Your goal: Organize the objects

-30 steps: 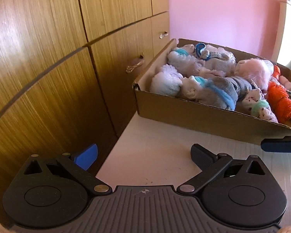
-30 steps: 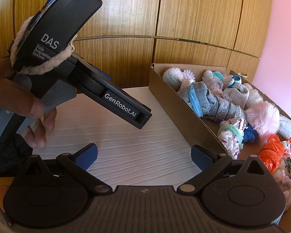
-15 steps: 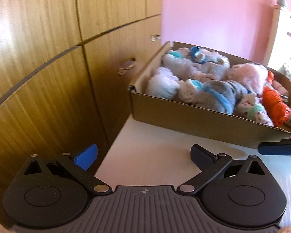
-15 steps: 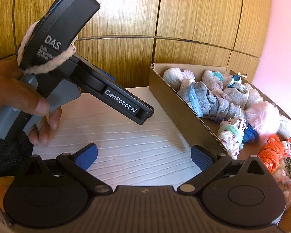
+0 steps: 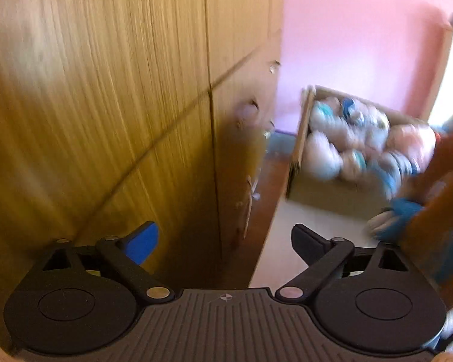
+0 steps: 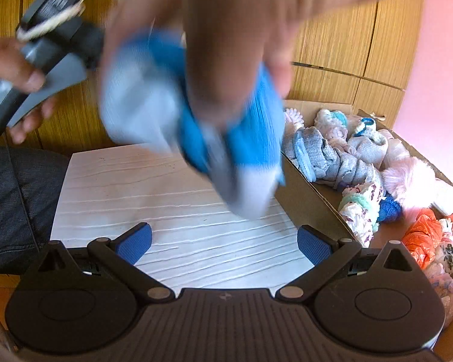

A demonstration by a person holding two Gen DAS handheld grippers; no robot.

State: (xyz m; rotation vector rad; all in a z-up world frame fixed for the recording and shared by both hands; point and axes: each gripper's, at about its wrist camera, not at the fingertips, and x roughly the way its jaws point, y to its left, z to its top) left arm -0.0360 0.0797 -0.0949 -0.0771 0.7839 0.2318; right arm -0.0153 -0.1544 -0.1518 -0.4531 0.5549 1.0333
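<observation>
- Hand (image 6: pixel 226 30) newly above the surface (image 6: pixel 172 199), bare, dropping a blue-and-white sock bundle (image 6: pixel 190 126).
- Both my left tongs (image 5: pixel 225 244) and right tongs (image 6: pixel 223 242) gape apart, empty; something to grasp arrives.

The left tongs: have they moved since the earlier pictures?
Yes. In the right wrist view the left tongs have gone up and to the left against the wooden wardrobe, away from the cardboard box.
</observation>
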